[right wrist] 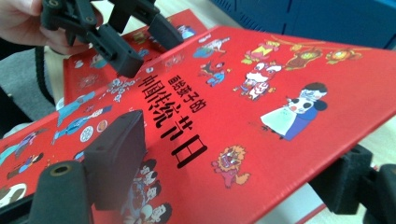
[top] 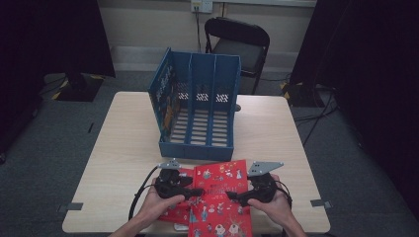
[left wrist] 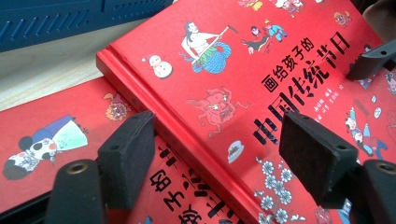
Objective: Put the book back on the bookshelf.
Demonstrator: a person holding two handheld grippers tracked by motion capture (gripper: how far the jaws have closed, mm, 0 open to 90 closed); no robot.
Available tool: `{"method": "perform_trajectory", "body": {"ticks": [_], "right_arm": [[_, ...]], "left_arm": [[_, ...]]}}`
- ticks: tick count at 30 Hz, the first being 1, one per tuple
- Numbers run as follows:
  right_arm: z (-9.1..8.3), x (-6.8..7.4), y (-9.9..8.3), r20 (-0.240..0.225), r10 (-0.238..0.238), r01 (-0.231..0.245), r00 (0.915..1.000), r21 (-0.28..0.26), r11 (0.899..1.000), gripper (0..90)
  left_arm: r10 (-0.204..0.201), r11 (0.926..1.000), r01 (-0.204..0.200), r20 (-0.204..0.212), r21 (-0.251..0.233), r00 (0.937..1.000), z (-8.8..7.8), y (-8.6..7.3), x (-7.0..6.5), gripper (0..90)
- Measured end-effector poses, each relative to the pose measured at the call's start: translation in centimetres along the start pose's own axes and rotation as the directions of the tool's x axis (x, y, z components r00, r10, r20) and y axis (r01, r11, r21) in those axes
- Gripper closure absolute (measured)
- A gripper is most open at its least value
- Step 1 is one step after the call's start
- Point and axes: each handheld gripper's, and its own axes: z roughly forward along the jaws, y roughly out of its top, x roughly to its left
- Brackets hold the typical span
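Note:
A red picture book (top: 220, 185) with Chinese lettering lies at the table's near edge, partly on top of a second red book (top: 173, 211). In the right gripper view the top book (right wrist: 261, 93) is tilted. My right gripper (right wrist: 233, 172) is shut on its edge, one pad (right wrist: 116, 154) on the cover and the other under the rim. My left gripper (left wrist: 222, 154) is open, with its pads (left wrist: 126, 158) spread above the top book's spine (left wrist: 154, 116) and pressing nothing. In the high view the left gripper (top: 195, 191) and right gripper (top: 232, 196) face each other over the cover.
A blue three-slot file organizer (top: 197, 103) stands mid-table just beyond the books, open side towards me. The bare tabletop (top: 128, 138) spreads left and right of it. A black folding chair (top: 242, 39) stands behind the table. Cables trail from both grippers.

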Motion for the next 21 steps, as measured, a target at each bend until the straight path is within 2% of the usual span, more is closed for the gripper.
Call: {"method": "perform_trajectory", "body": {"ticks": [4,12,15,17,21], "right_arm": [[-0.07,0.08,-0.26,-0.006,0.001,-0.001,1.0000,0.005,1.000,20.3],[-0.33,0.08,-0.52,-0.021,-0.020,0.020,0.9996,0.001,1.000,21.7],[-0.40,0.17,-0.63,-0.024,-0.027,0.027,0.9994,0.003,1.000,22.1],[-0.29,0.17,-0.76,-0.021,-0.027,0.028,0.9994,0.006,1.000,22.1],[-0.30,0.26,-0.62,-0.021,-0.034,0.034,0.9992,0.009,0.999,22.2]], "left_arm": [[-0.028,0.9996,0.028,0.015,-0.003,0.9995,-0.07,0.04,0.24,25.7],[-0.051,0.9987,0.051,0.021,-0.002,0.9985,-0.11,0.13,0.32,24.7],[-0.051,0.9987,0.051,0.021,-0.001,0.9985,-0.10,0.15,0.33,25.5],[-0.036,0.9994,0.036,0.021,0.001,0.9991,0.00,0.16,0.29,26.1],[-0.044,0.9990,0.044,0.053,-0.001,0.9976,0.28,0.21,0.42,29.4]]}}
